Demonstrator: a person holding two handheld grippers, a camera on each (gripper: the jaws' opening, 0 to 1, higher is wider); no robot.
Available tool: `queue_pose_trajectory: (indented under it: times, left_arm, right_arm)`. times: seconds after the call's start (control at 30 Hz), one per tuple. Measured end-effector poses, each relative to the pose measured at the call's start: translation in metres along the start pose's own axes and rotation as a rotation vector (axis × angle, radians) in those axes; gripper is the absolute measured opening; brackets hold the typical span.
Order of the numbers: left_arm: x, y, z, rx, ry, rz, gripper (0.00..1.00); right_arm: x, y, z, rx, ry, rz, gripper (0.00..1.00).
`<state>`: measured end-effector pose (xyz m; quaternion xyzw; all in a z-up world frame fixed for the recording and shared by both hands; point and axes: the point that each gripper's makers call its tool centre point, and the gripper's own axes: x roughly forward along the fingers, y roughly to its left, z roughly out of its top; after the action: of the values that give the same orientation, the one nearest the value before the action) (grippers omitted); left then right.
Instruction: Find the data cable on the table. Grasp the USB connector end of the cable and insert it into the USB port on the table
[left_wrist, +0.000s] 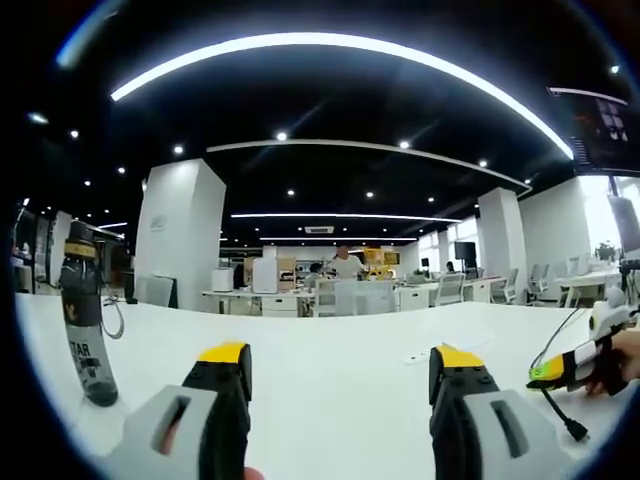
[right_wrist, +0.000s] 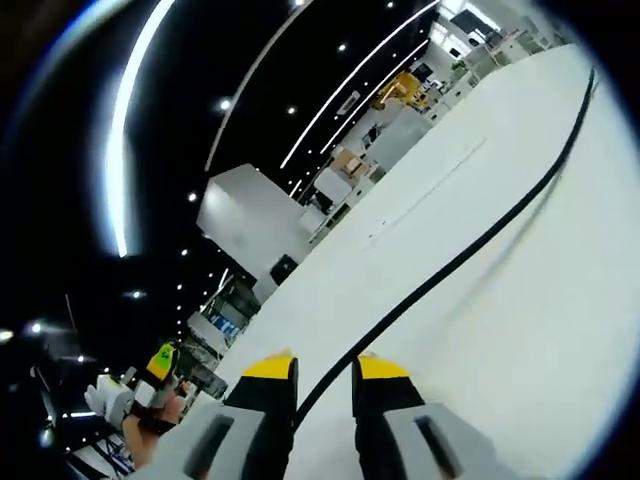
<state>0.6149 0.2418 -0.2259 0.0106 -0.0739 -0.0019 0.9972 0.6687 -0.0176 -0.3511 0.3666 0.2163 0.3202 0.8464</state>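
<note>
The black data cable (right_wrist: 470, 250) lies across the white table (right_wrist: 560, 330) and runs back between my right gripper's (right_wrist: 325, 372) yellow-tipped jaws, which stand close together around it. In the left gripper view that right gripper (left_wrist: 548, 370) comes in from the right in a person's hand, and the cable (left_wrist: 556, 408) hangs below it with its black plug end (left_wrist: 576, 431) just over the table. My left gripper (left_wrist: 340, 360) is wide open with nothing between its jaws, low over the bare table (left_wrist: 330, 335). It also shows at the lower left of the right gripper view (right_wrist: 160, 362).
A dark drinks bottle (left_wrist: 86, 315) stands on the table at the left. A small flat white piece (left_wrist: 415, 357) lies mid-table. Desks, chairs and a person (left_wrist: 346, 263) are far behind, past the table's edge. A white pillar (left_wrist: 178, 235) stands at the back left.
</note>
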Motion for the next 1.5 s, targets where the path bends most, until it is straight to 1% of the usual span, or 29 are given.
queue_pose_trajectory:
  times: [0.13, 0.33, 0.4, 0.5, 0.57, 0.67, 0.83, 0.93, 0.97, 1.03, 1.1, 1.17, 1.3, 1.33, 1.4, 1.43, 1.5]
  left_arm:
    - [0.000, -0.001, 0.000, -0.002, -0.002, -0.004, 0.72]
    - [0.000, -0.005, 0.000, -0.002, -0.002, -0.013, 0.72]
    - [0.000, -0.006, -0.001, -0.001, 0.001, -0.015, 0.72]
    - [0.002, -0.010, -0.005, 0.001, 0.016, -0.024, 0.72]
    - [0.003, -0.014, -0.007, 0.009, 0.022, -0.033, 0.72]
    - [0.003, -0.022, -0.009, 0.018, 0.026, -0.050, 0.72]
    - [0.003, -0.038, -0.010, 0.031, 0.013, -0.091, 0.72]
    - [0.004, -0.050, -0.008, 0.044, -0.012, -0.121, 0.72]
    - [0.004, -0.053, -0.006, 0.045, -0.037, -0.129, 0.71]
    - [0.004, -0.058, 0.002, 0.040, -0.097, -0.138, 0.70]
    - [0.005, -0.061, 0.004, 0.041, -0.129, -0.138, 0.69]
    - [0.008, -0.062, 0.003, 0.045, -0.134, -0.134, 0.68]
    - [0.012, -0.062, 0.008, 0.067, -0.150, -0.108, 0.67]
    - [0.014, -0.063, 0.009, 0.088, -0.150, -0.101, 0.66]
    - [0.015, -0.064, 0.010, 0.097, -0.149, -0.100, 0.66]
    - [0.015, -0.071, 0.013, 0.117, -0.160, -0.115, 0.65]
    - [0.014, -0.081, 0.017, 0.124, -0.175, -0.143, 0.65]
  right_arm:
    - [0.001, -0.001, 0.000, 0.003, -0.013, -0.007, 0.17]
    - [0.001, 0.002, 0.005, 0.016, -0.051, 0.014, 0.14]
    - [0.000, 0.004, 0.008, 0.028, -0.075, 0.035, 0.13]
    - [-0.004, 0.013, 0.018, 0.079, -0.131, 0.103, 0.11]
    - [-0.006, 0.014, 0.020, 0.102, -0.143, 0.122, 0.10]
    - [-0.008, 0.019, 0.025, 0.112, -0.166, 0.156, 0.08]
    - [-0.016, 0.040, 0.038, 0.102, -0.218, 0.245, 0.07]
    - [-0.026, 0.054, 0.048, 0.139, -0.266, 0.330, 0.06]
    - [-0.030, 0.059, 0.053, 0.145, -0.283, 0.359, 0.05]
    - [-0.035, 0.059, 0.059, 0.129, -0.310, 0.356, 0.05]
    - [-0.040, 0.065, 0.063, 0.104, -0.317, 0.368, 0.05]
    - [-0.042, 0.068, 0.065, 0.094, -0.322, 0.376, 0.05]
    - [-0.046, 0.072, 0.070, 0.111, -0.339, 0.404, 0.05]
    - [-0.047, 0.073, 0.072, 0.104, -0.346, 0.404, 0.05]
    - [-0.050, 0.072, 0.075, 0.082, -0.364, 0.394, 0.05]
    - [-0.052, 0.072, 0.077, 0.073, -0.372, 0.389, 0.05]
    - [-0.055, 0.071, 0.082, 0.062, -0.392, 0.384, 0.05]
